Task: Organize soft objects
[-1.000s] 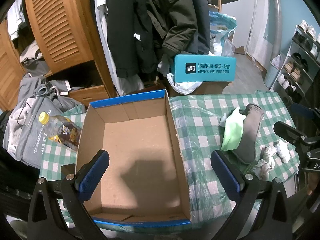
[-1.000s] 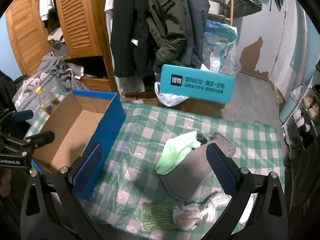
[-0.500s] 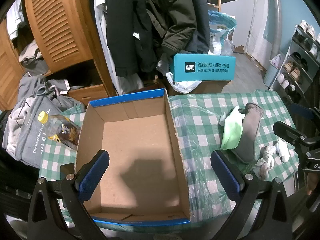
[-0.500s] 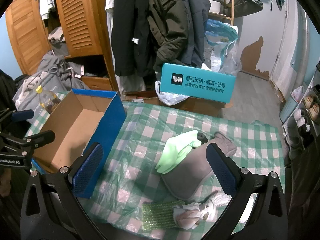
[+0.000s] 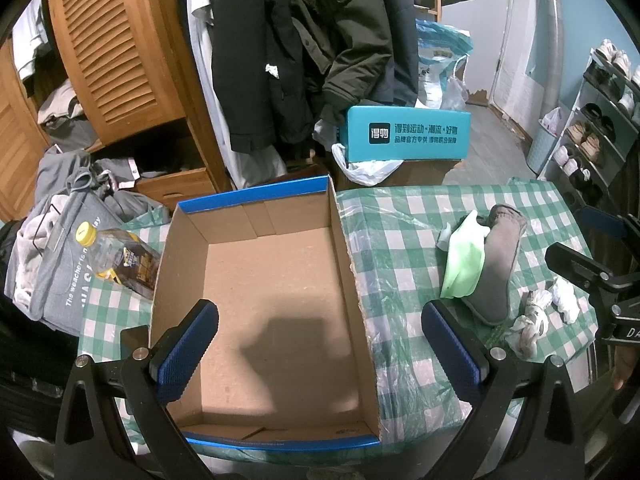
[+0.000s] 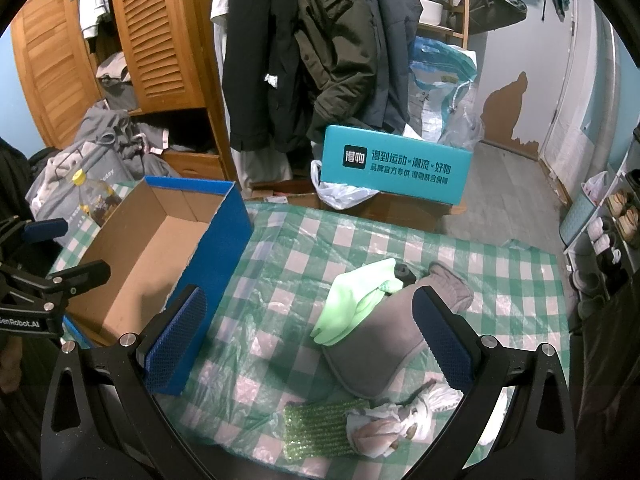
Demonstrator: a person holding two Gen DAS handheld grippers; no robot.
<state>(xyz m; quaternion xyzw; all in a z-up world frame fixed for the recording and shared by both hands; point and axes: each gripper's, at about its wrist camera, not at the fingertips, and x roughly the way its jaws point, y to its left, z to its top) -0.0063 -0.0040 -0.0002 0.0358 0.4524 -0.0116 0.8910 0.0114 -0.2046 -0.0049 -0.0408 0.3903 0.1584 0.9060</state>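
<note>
I hold the left hand-held gripper (image 5: 320, 344) over the open cardboard box (image 5: 264, 300), its jaws spread wide and empty. The box sits on the left part of the table (image 6: 400, 240) with its top open and nothing inside; I judge it to be the receptacle, placed within reach of both hands.

I hold the right hand-held gripper (image 6: 308, 336) above the soft objects, its jaws also spread wide and gripping nothing. The wide opening suits bulky, yielding items.

The soft objects lie on the checked tablecloth to the right of the box:
- a grey slipper (image 6: 384, 344), with a light green cloth (image 6: 352, 304) draped over its near edge;
- a green mesh scrubber (image 6: 320, 424) at the table's near edge;
- a bundle of white crumpled cloth (image 6: 392, 420) touching the scrubber.

None has been moved into the box yet.

Legible writing:
- The teal box (image 6: 396, 168) behind the table carries a black logo and Chinese text, "得物" and "得到运动×潮流×好物".
- The left gripper body (image 6: 24, 322), seen from the right wrist, reads "enRobot.AI".
- A grey bag (image 5: 60, 276) reads partly "The weacher is".
- The bottle (image 5: 120, 260) label is unreadable.
</note>
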